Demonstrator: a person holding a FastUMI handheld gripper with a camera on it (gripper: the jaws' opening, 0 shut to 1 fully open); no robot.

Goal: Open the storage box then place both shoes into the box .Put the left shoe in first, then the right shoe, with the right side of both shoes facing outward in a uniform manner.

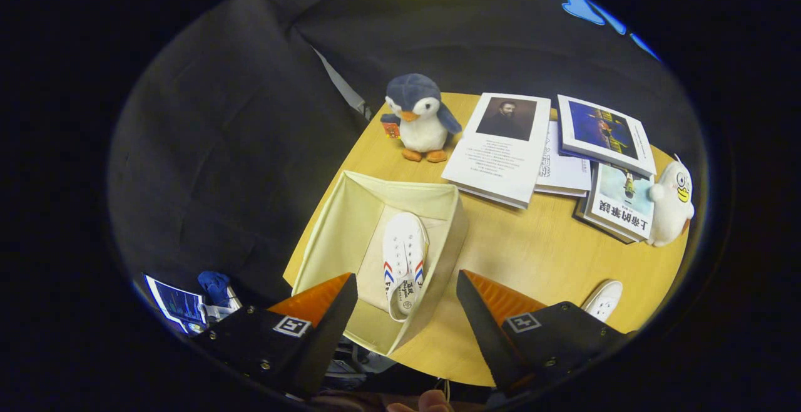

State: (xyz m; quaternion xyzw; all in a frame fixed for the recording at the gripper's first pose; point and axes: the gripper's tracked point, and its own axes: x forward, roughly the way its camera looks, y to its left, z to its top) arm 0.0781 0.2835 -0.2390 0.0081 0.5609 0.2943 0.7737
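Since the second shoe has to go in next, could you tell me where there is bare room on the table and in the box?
The storage box has bare floor left of the shoe inside. Bare table lies between box, books and second shoe. Books, penguin and duck toy crowd the far side. The gripper is open.

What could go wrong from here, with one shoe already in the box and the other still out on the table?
The gripper is open, holding nothing, above the storage box.

1. The second shoe lies beside one finger near the table's edge; a clumsy grab might nudge it off.
2. The shoe in the box lies across the middle, so the second may land on it or end up facing the other way.
3. The box looks soft-walled; a finger could catch its rim.
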